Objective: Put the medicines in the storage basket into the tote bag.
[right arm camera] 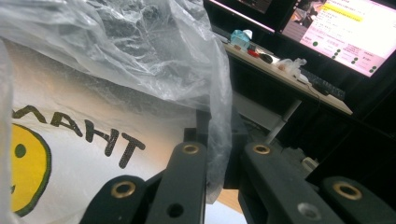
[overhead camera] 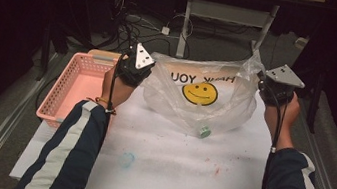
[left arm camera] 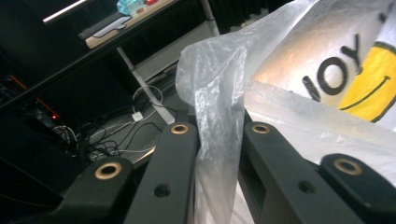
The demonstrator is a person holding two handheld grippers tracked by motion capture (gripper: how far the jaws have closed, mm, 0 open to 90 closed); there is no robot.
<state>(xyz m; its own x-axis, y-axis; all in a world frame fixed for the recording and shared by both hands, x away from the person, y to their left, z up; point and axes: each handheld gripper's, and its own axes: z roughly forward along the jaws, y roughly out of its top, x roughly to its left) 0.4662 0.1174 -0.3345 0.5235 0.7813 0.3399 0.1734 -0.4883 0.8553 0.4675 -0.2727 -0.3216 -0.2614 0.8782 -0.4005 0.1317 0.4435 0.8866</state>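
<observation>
We pinch the clear plastic bag [overhead camera: 200, 96] at both top corners: our left gripper [overhead camera: 136, 64] and right gripper [overhead camera: 279, 83] are each clamped on its film. Beside the bag stands a pink basket [overhead camera: 68, 90]. A small green object [overhead camera: 205, 131] inside is too blurred to identify.

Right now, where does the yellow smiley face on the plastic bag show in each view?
High view: the smiley face sits at the picture's centre, on the plastic bag stretched between the left tongs and right tongs.
Left gripper view: it is at the right edge, partly cut off.
Right gripper view: it is at the lower left edge.
Shared landmark: the black lettering beside the face.
</observation>
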